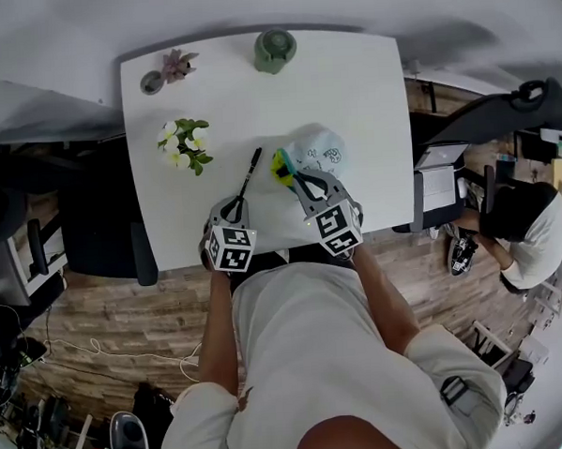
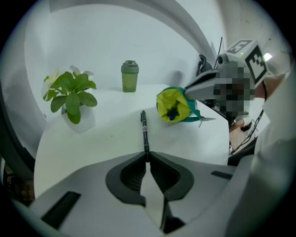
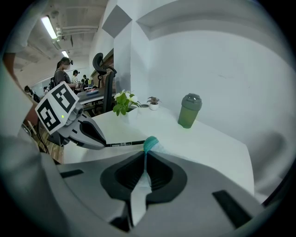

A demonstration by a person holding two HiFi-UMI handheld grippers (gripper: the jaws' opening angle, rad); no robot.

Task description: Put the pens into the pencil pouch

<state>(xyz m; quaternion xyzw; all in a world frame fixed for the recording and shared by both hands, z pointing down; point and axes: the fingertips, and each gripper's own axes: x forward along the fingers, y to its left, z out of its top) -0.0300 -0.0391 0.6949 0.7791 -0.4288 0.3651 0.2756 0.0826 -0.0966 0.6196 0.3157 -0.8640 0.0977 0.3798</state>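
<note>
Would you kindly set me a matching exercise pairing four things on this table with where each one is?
Things:
1 pen
2 pencil pouch
3 green bottle
4 flowering plant

Places:
A at the table far edge
B pinched in the shut right gripper
C pinched in the shut left gripper
D standing free near the table's left side in the head view

Pairs: 1-C, 2-B, 3-A, 4-D

No wording is legible. The pencil pouch (image 1: 320, 153) bears print too small to read, and the pen (image 3: 121, 144) has a blurred label. The cubes on the left gripper (image 1: 236, 203) and the right gripper (image 1: 293, 176) show only black-and-white square markers.
</note>
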